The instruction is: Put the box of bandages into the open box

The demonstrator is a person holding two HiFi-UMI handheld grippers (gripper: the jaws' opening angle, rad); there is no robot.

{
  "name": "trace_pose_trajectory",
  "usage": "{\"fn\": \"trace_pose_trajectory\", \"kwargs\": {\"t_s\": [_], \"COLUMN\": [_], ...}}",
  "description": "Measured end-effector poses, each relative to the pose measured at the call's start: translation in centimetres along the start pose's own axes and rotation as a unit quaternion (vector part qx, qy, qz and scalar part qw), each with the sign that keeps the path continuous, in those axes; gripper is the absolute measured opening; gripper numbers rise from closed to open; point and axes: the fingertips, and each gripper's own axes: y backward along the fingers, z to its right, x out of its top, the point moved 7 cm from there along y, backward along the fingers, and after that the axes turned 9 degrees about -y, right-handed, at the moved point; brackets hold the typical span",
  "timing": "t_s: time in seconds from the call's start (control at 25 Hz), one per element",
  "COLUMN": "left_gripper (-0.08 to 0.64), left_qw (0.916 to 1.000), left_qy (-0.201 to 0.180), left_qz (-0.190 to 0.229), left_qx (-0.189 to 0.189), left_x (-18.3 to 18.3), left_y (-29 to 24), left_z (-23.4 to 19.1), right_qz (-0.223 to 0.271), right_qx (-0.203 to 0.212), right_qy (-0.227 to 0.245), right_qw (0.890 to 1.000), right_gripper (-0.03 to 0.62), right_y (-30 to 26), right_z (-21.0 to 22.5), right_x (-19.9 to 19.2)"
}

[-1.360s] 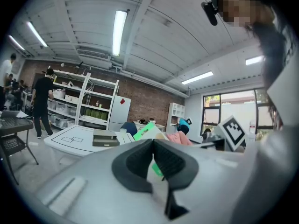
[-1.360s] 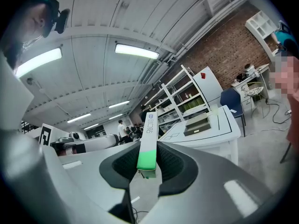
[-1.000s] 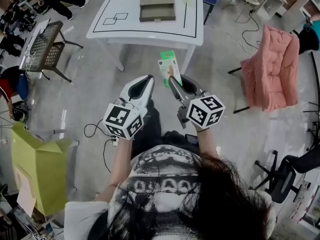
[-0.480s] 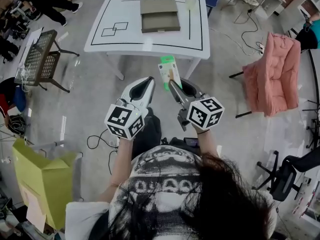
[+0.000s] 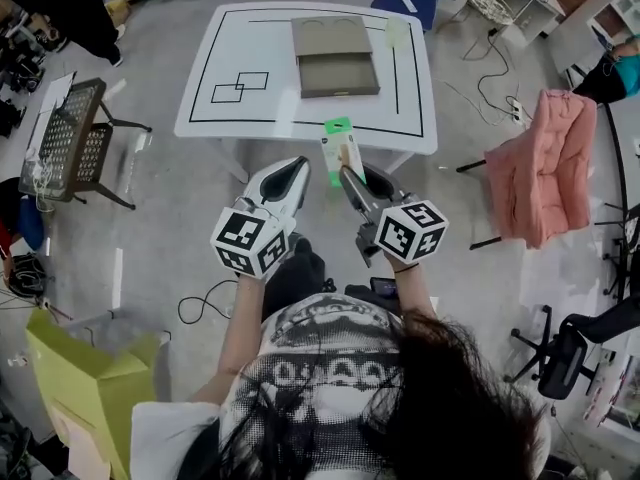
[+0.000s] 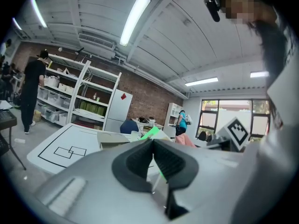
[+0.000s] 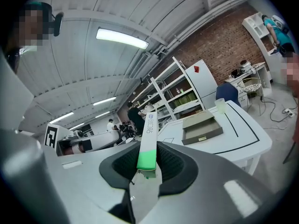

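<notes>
A slim green and white box of bandages (image 5: 342, 148) sticks up from my right gripper (image 5: 350, 178), whose jaws are shut on its lower end; in the right gripper view the box of bandages (image 7: 148, 141) stands between the dark pads. My left gripper (image 5: 295, 166) hangs beside it at the same height, shut with nothing held (image 6: 152, 146). The open box (image 5: 336, 56), grey-brown with its lid folded back, lies on the white table (image 5: 220, 128) ahead, also seen as the open box (image 7: 201, 126) in the right gripper view. Both grippers are short of the table's near edge.
A clear cup (image 5: 397, 32) stands on the table right of the open box. Black lines and two squares (image 5: 238, 87) mark the tabletop. A mesh chair (image 5: 75, 138) stands left, a pink-draped chair (image 5: 550, 163) right, a yellow-green bag (image 5: 85, 383) lower left. Cables lie on the floor.
The table and open box have come closer and lower in the head view as the person walks forward. Both grippers keep their pose; the bandage box stays held.
</notes>
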Motion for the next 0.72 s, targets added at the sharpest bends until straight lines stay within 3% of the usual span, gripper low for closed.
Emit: {"fn": "trace_pose_trajectory", "kwargs": {"t_s": [0.32,0.72], "left_gripper": [0.000,0.000], "left_qw": [0.9999,0.9991], "left_qy": [0.005,0.019], "left_qz": [0.000,-0.011], "left_qx": [-0.014,-0.037], "left_x": [0.0,-0.8], "left_y": [-1.4,-3.2], "left_z": [-6.3,-9.2], "right_qz": [0.003,-0.005], "right_qx": [-0.014,-0.036], "right_qy": [0.000,-0.010], "right_qw": [1.000,0.999], "right_gripper": [0.095,0.095], "right_y": [-5.6,-8.5], "right_z": [-0.4,0.5], "right_x": [0.8,0.9]}}
